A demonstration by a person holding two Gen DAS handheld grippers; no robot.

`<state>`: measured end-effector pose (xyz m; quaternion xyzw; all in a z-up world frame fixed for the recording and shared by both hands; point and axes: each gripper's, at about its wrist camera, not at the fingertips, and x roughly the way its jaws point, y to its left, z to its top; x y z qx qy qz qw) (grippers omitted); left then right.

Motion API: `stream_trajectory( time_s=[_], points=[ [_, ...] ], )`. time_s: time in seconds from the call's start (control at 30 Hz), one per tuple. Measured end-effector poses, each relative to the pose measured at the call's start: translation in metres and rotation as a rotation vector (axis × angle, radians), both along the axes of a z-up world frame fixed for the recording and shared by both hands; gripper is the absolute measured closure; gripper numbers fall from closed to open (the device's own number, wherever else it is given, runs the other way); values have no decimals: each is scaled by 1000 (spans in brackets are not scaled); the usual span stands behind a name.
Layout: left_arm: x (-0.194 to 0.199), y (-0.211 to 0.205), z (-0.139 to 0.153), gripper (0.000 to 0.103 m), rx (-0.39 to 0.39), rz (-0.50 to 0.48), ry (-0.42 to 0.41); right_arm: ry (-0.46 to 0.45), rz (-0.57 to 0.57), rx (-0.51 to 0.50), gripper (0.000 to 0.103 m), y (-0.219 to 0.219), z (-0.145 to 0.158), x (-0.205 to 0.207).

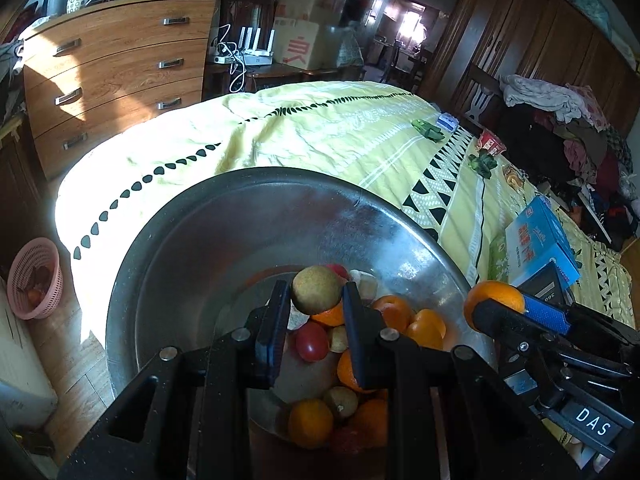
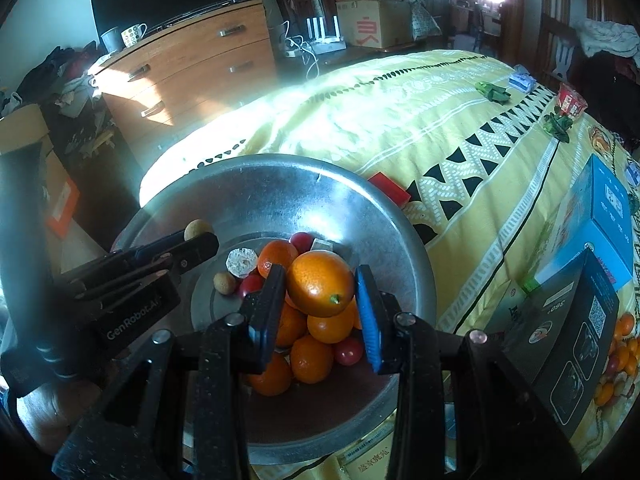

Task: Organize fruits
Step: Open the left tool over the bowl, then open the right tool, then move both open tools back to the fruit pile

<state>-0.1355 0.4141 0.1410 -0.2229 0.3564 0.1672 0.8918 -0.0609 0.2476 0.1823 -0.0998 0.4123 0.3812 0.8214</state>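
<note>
A wide steel bowl [image 1: 192,240] sits on the yellow bedspread and holds oranges, small red tomatoes and tan longans. My left gripper [image 1: 316,300] is shut on a tan longan [image 1: 317,290] and holds it above the fruit pile. My right gripper [image 2: 320,288] is shut on an orange [image 2: 320,284] above the pile; it also shows in the left wrist view [image 1: 496,304] at the bowl's right rim. The left gripper shows in the right wrist view [image 2: 196,236] at the bowl's left rim, with the longan [image 2: 198,229] in it.
A blue box [image 1: 540,236] and a black box [image 2: 568,332] lie on the bed right of the bowl. A red box [image 2: 390,190] lies behind the rim. A pink basket [image 1: 36,278] stands on the floor at left. A wooden dresser [image 1: 116,76] stands behind.
</note>
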Motion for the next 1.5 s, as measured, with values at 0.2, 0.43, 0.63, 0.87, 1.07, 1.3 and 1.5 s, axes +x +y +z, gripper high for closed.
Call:
stream_trajectory(
  time_s=[0.2,0.43,0.63,0.87,1.07,1.3,1.5],
  points=[
    [-2,3,1,55,-22,15,0,20,2,3,67,0,-3,2],
    [-4,5,3,52,-33,31,7,21,-4,6,65,-4,0,0],
    [-13,-7,21,48,-18,30,-22,-28,-13,40,48,-25,26,-14],
    [-26,-42,56,40,32,-4,-85,-116,-37,156,48,-81,68,-43],
    [-30,-85,89,36,76,-44,-152,-251,-126,246,34,-154,96,-73],
    [-24,-148,127,36,135,-155,-228,-312,-293,178,18,-250,84,-99],
    [-21,-199,143,30,148,-232,-267,-237,-491,118,18,-340,52,-115]
  ],
)
